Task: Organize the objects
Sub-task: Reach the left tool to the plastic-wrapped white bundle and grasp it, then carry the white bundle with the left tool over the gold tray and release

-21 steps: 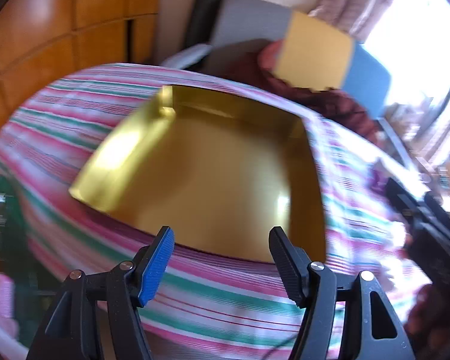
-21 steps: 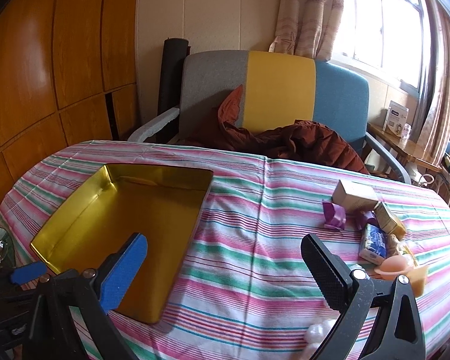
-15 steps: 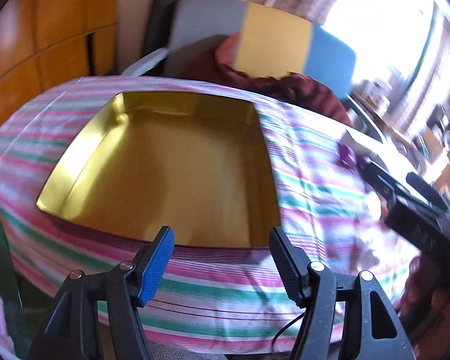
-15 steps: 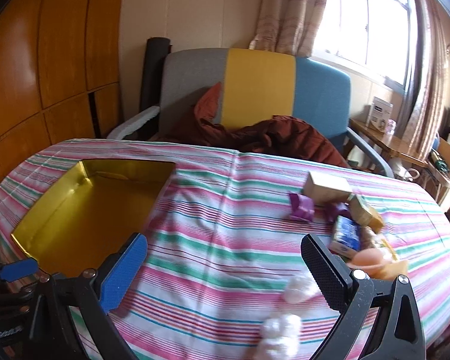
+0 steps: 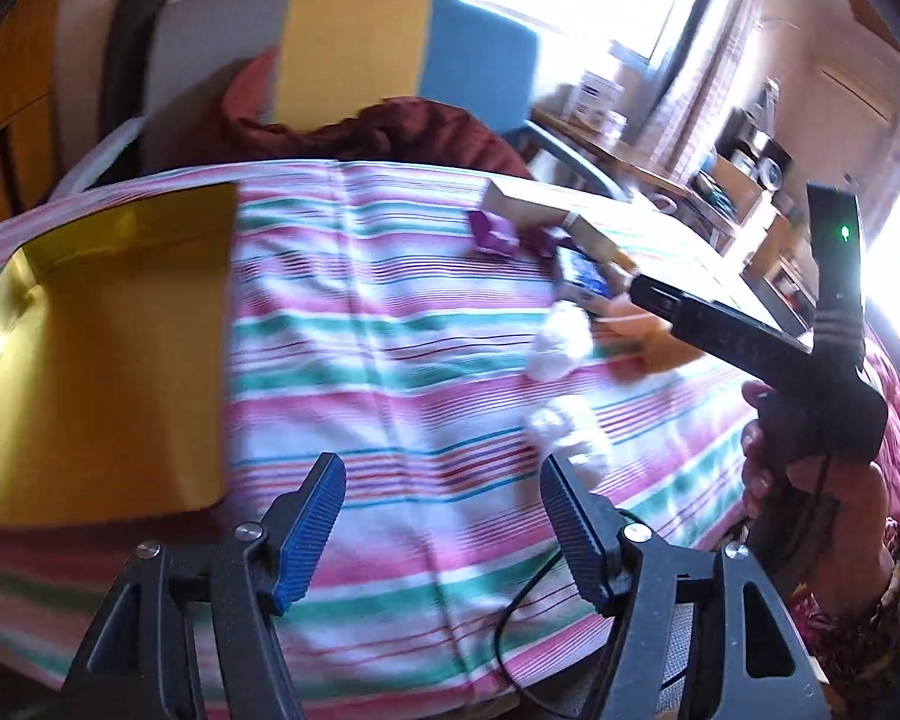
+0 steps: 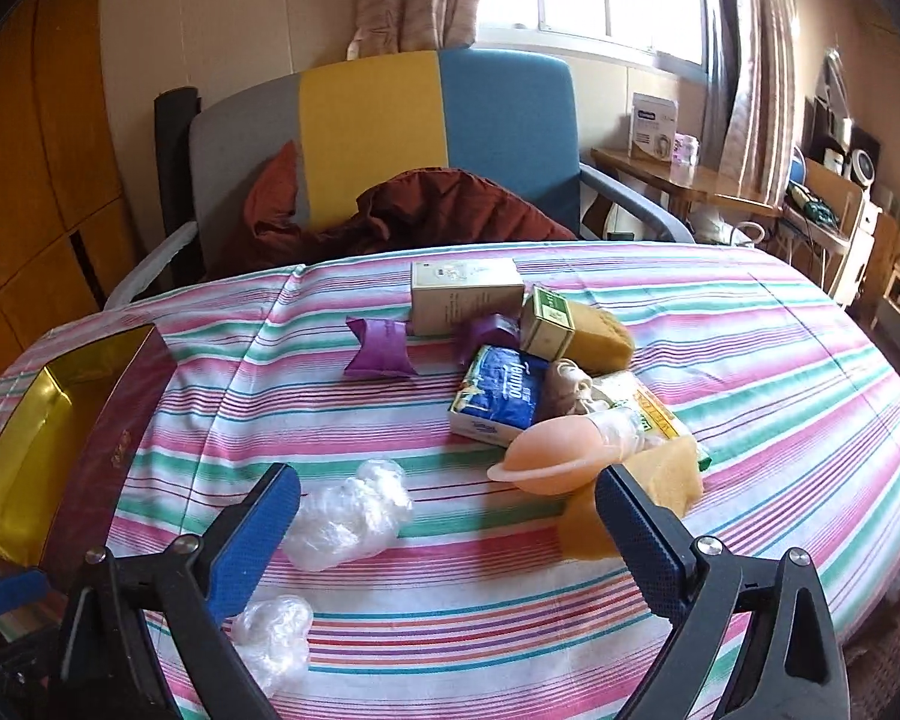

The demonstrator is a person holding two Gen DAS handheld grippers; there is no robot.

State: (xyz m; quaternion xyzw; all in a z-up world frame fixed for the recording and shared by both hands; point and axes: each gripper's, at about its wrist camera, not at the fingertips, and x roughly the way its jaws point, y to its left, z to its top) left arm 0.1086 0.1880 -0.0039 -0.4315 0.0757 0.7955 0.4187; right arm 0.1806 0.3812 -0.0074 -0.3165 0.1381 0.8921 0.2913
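You are holding both sets of fingers spread wide, and neither is gripping or touching anything. The left gripper (image 5: 441, 519) is hanging over the striped cloth of the bench (image 5: 390, 360) at the bottom centre of its frame, blue pads apart with only cloth between them. The right gripper (image 6: 447, 525) is sitting at the bottom of its own frame, its fingers (image 6: 252, 531) framing a crumpled clear plastic wad (image 6: 348, 510); the wad is lying on the cloth, apart from both pads. A second plastic wad (image 6: 273, 630) is lying lower left, partly behind the left finger.

The gold tin (image 6: 36, 438) is standing open at the left edge of the right view and filling the left side of the left view (image 5: 102, 354). The pile to organize is sitting right of centre: a purple wrapper (image 6: 381, 348), a pale carton (image 6: 465, 294), a green-labelled box (image 6: 546, 324), a blue tissue pack (image 6: 501, 399), a peach saturn-shaped toy (image 6: 549, 456) and a yellow sponge (image 6: 660, 480), crowded together and mostly touching. In the left view this pile is blurred, so you are probably seeing the same items there.

Compared with a moment ago, you are swinging both cameras rightward: the tin, which was filling the centre of the left view, is now sliding to the left edge, and the pile is coming toward the middle. Your right hand (image 5: 810, 492) and its gripper body are now showing large at the right of the left view.
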